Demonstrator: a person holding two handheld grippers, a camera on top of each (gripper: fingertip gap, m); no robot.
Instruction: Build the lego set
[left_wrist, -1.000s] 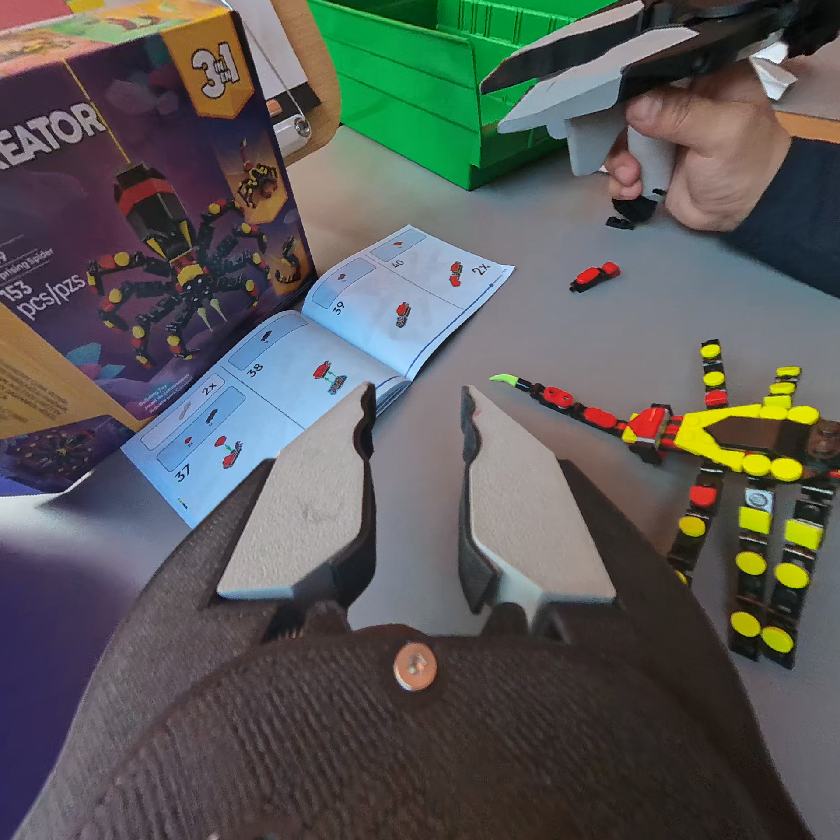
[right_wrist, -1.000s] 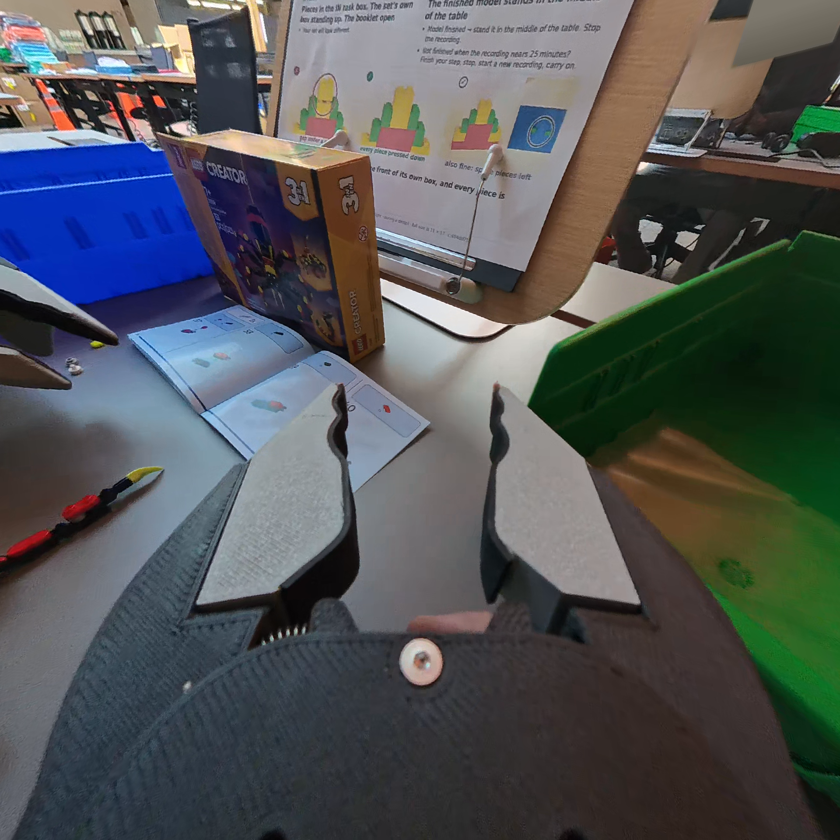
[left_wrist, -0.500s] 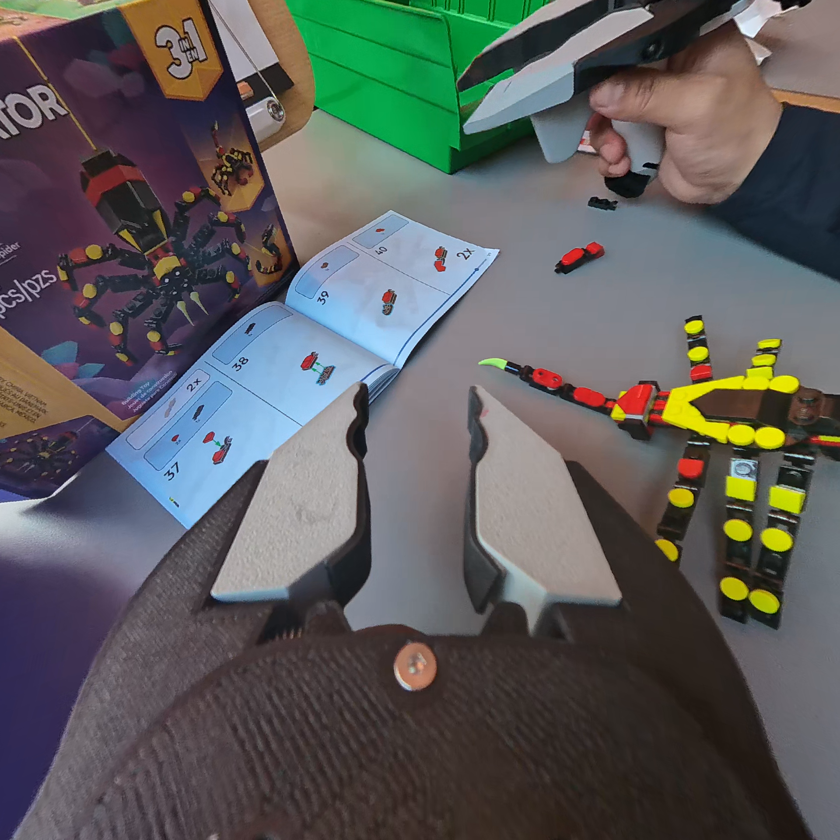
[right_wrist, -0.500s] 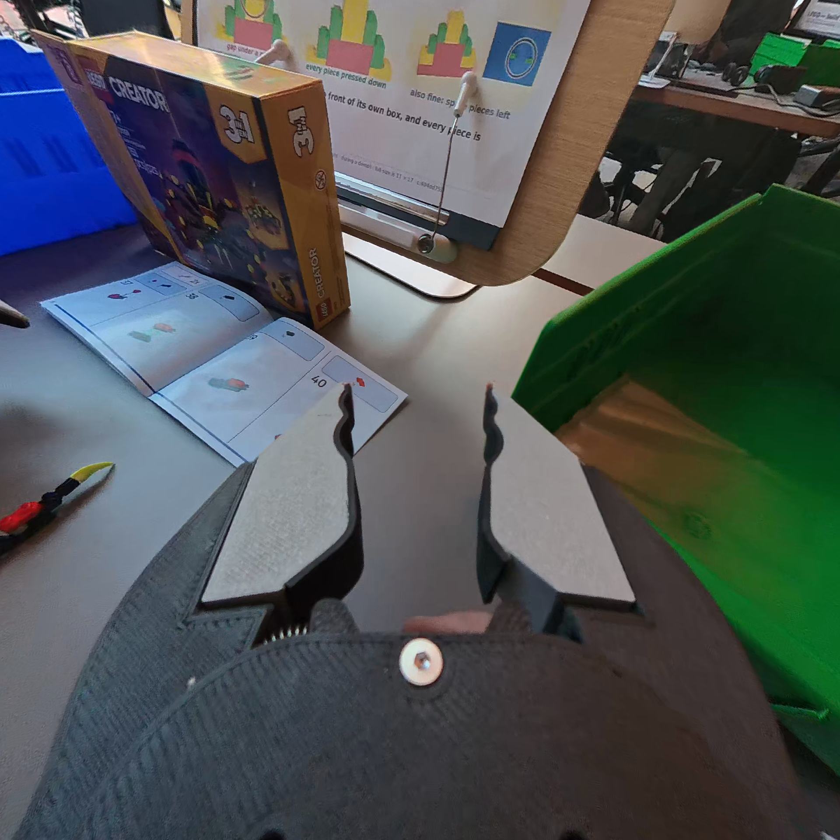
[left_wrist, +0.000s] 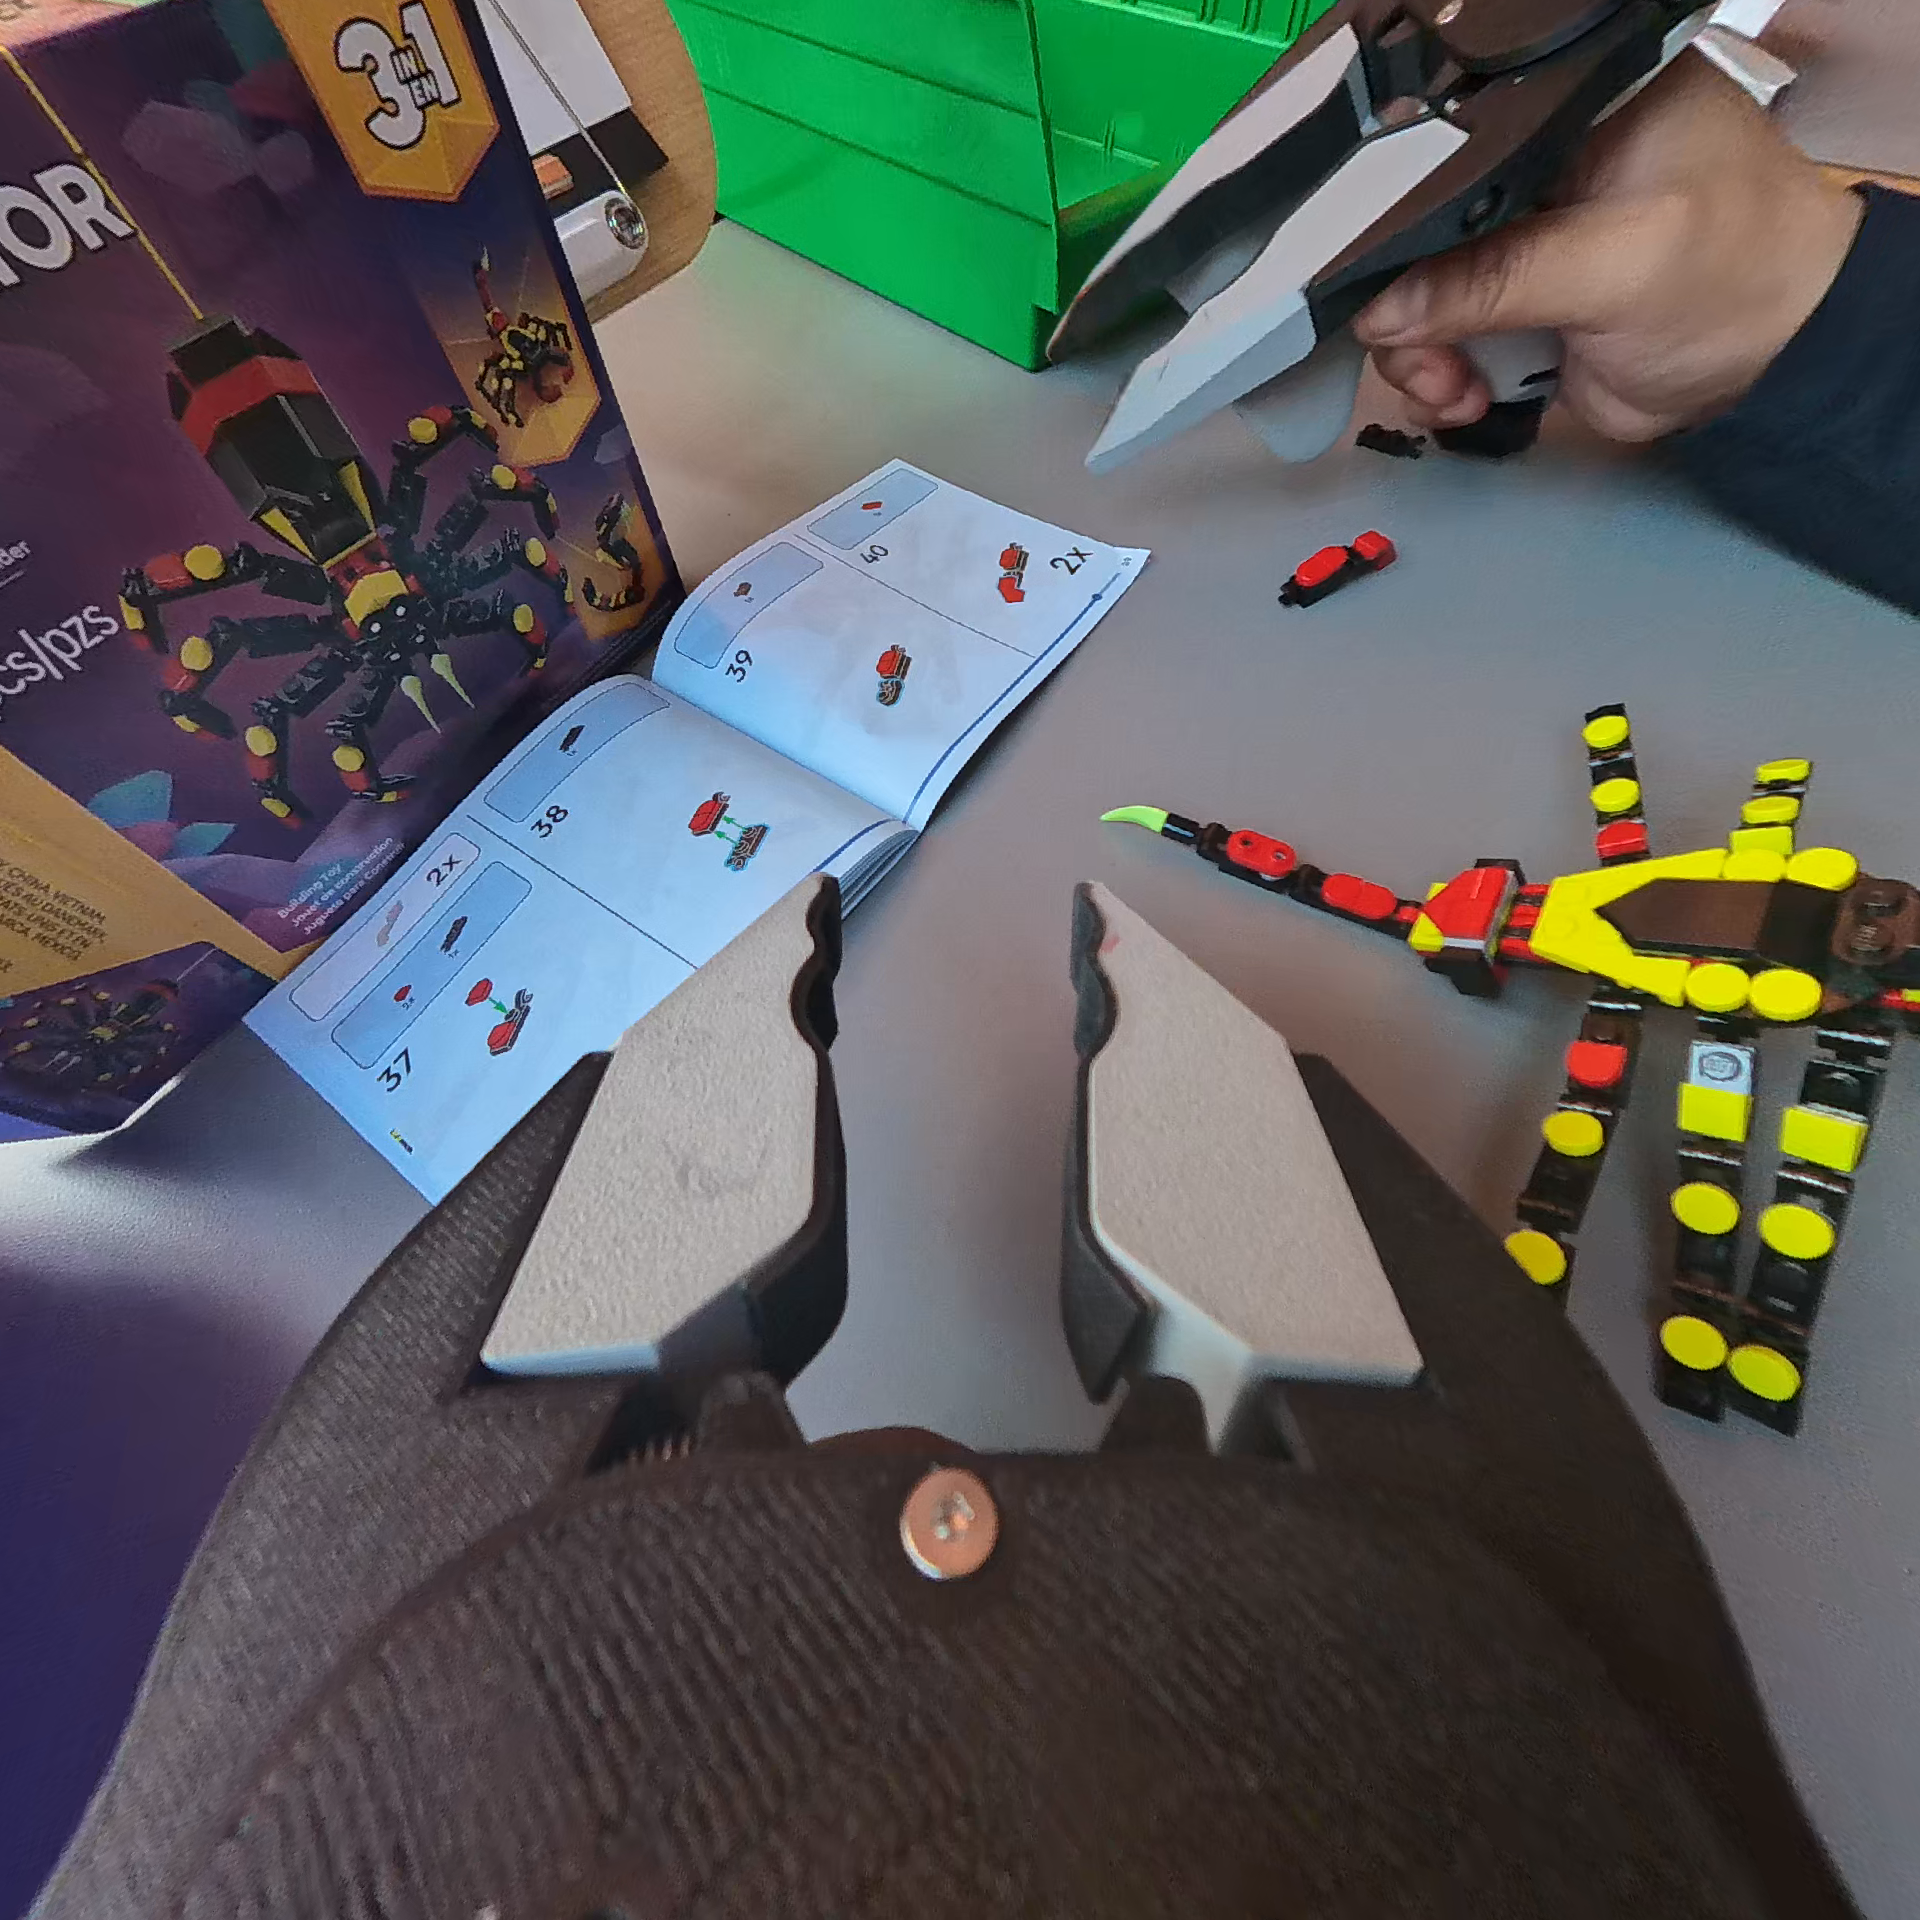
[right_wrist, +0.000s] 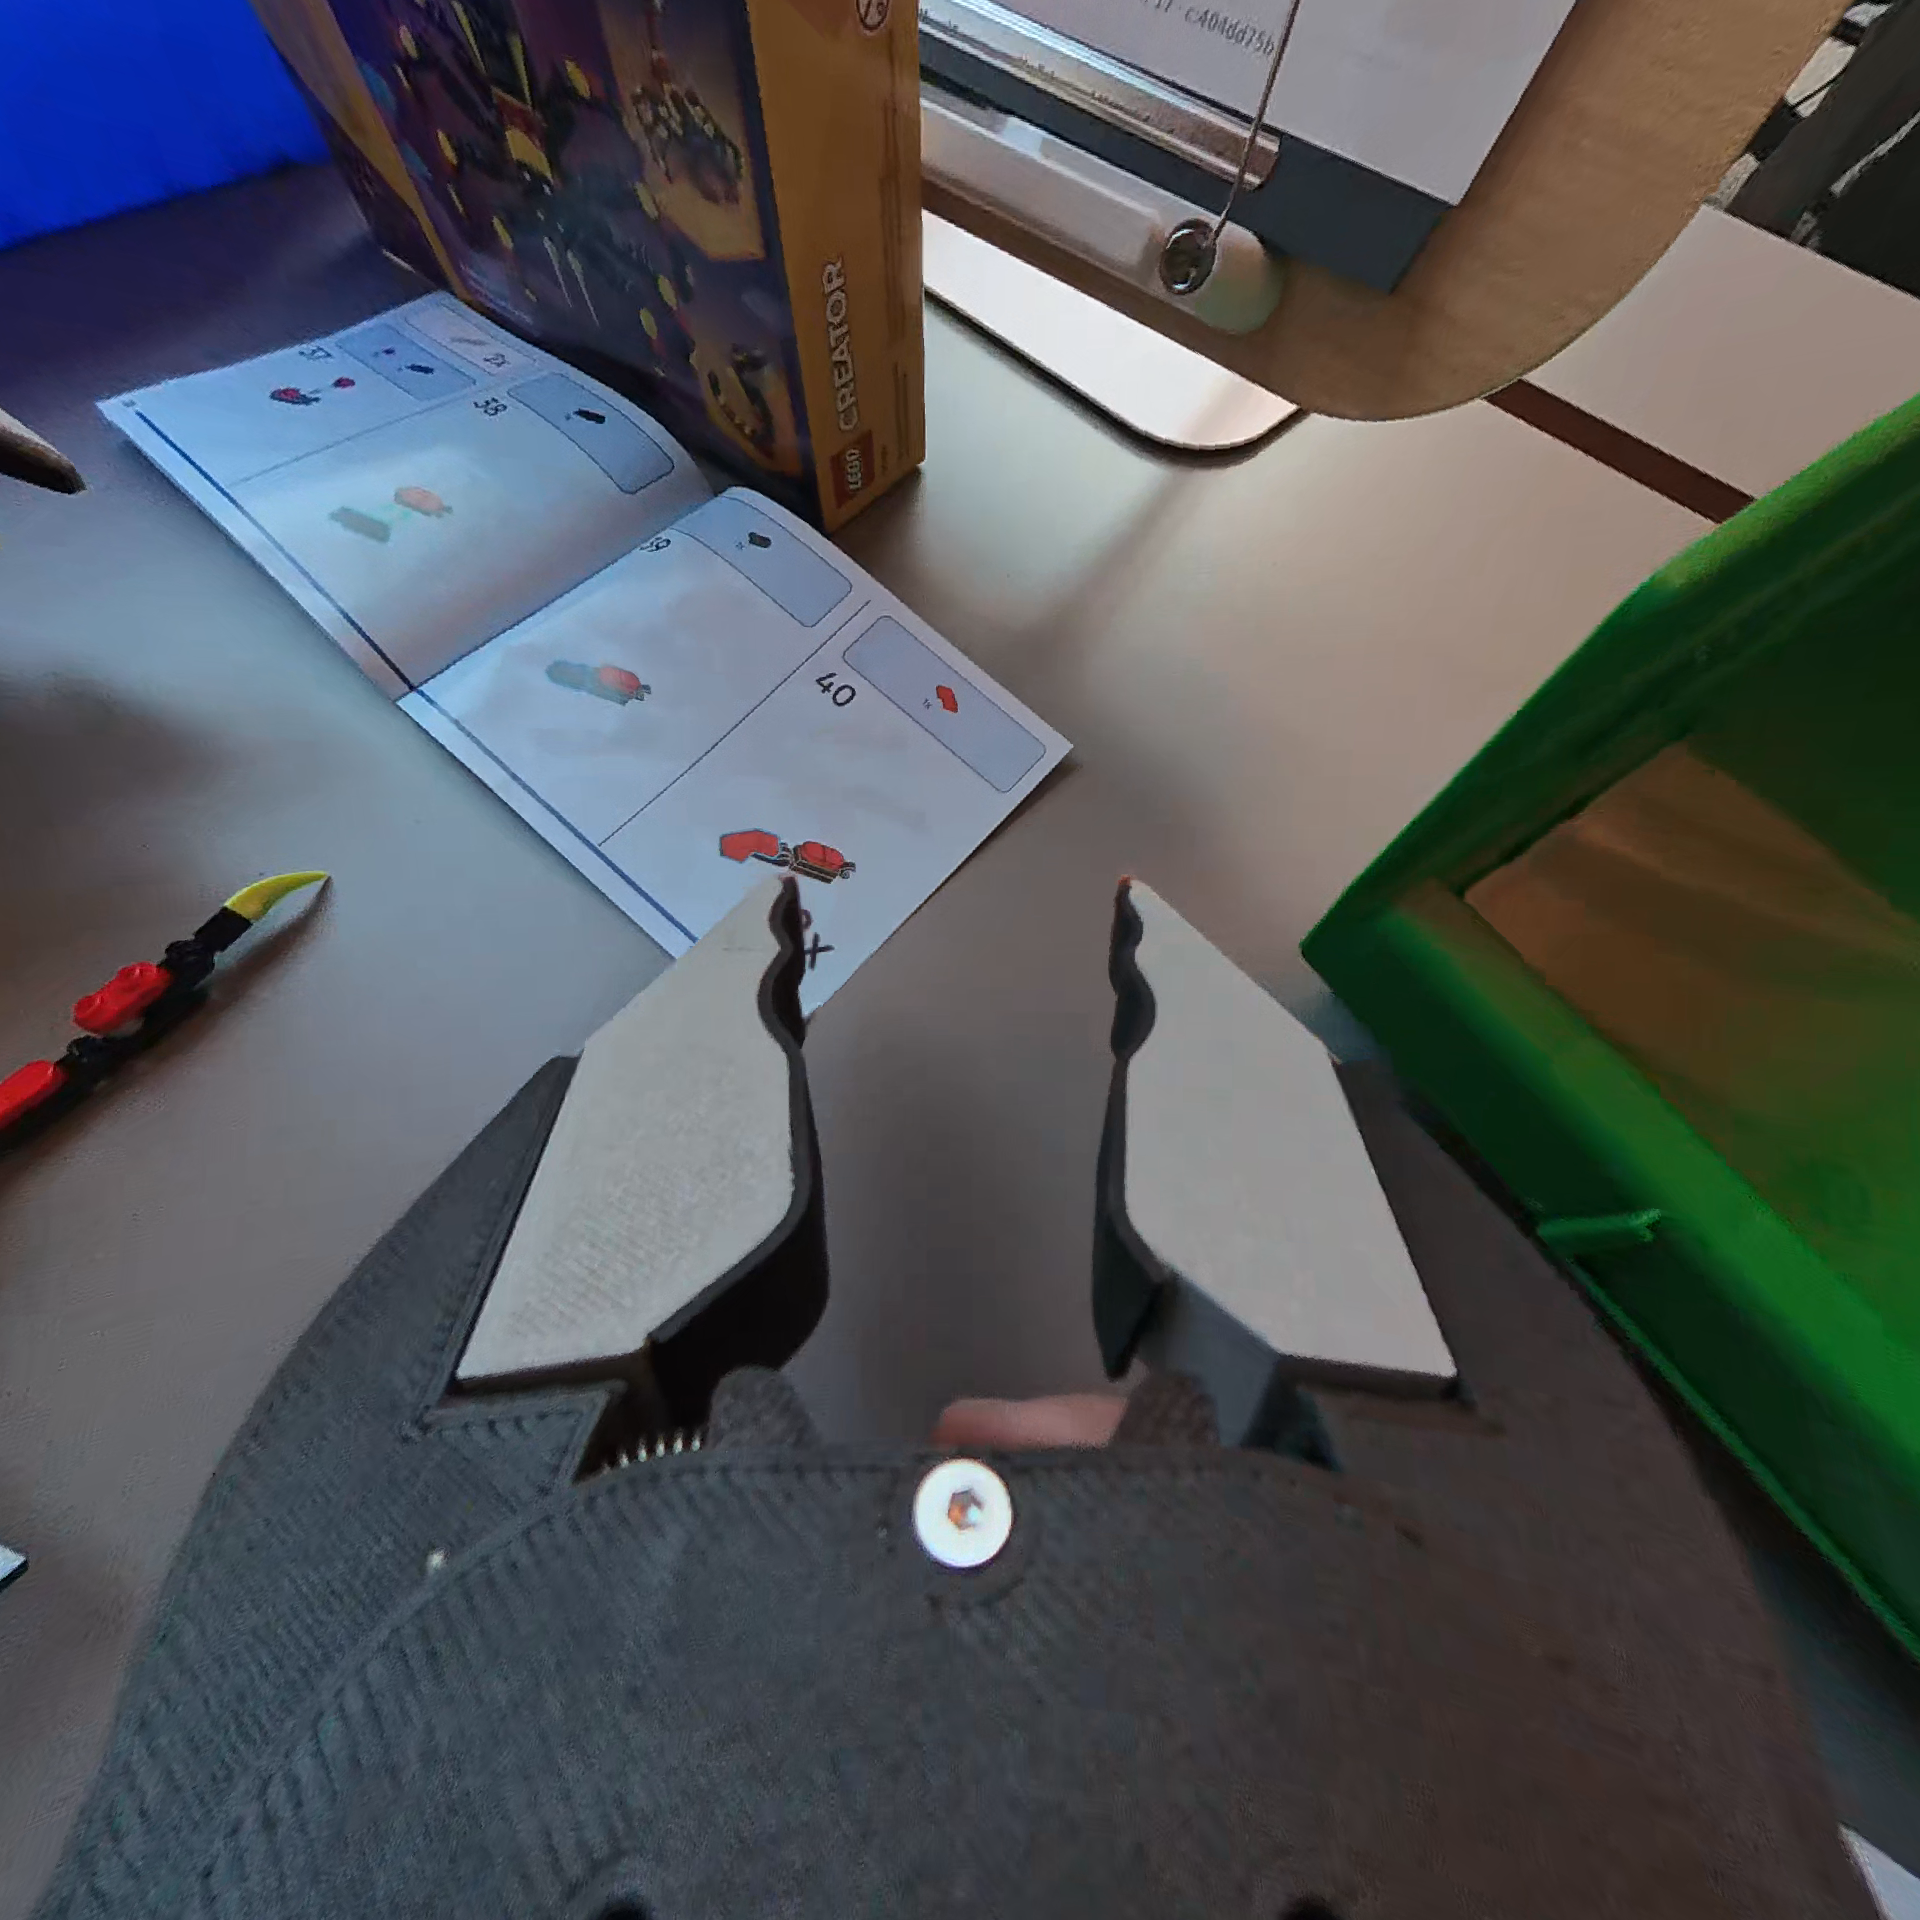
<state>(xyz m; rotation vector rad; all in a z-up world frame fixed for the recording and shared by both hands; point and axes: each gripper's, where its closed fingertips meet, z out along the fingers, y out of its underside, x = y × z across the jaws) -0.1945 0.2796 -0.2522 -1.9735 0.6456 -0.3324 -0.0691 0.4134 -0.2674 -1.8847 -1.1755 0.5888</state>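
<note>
On the grey table (left_wrist: 1351, 707), the partly built spider model (left_wrist: 1704, 935) lies flat to the right of the left gripper (left_wrist: 951, 914), whose jaws stand spread with nothing between them. The left wrist view takes in the whole model: yellow-and-brown body, studded black legs with yellow and red rounds, and a long segmented limb ending in a green claw (left_wrist: 1132, 816). The right wrist view catches only that limb (right_wrist: 135, 997) at its left edge.

Only the left wrist view shows the small red-and-black sub-assembly (left_wrist: 1335, 566) lying alone beyond the model, a tiny black piece (left_wrist: 1387, 442) near the person's hand (left_wrist: 1621, 301), and the right gripper (left_wrist: 1086, 400) seen from the side, held above the table in front of the green bin (left_wrist: 914, 156).

The right gripper's own view (right_wrist: 956, 894) has its jaws parted and empty, hovering over the near corner of the open instruction booklet (right_wrist: 623, 623). There the green bin (right_wrist: 1621, 831) sits close on the right, and a wooden board stand (right_wrist: 1455, 343) rises behind the set box (right_wrist: 842, 343), with a blue bin (right_wrist: 135, 104) at the far left. The booklet (left_wrist: 665, 821) lies just before the box (left_wrist: 260, 468).
</note>
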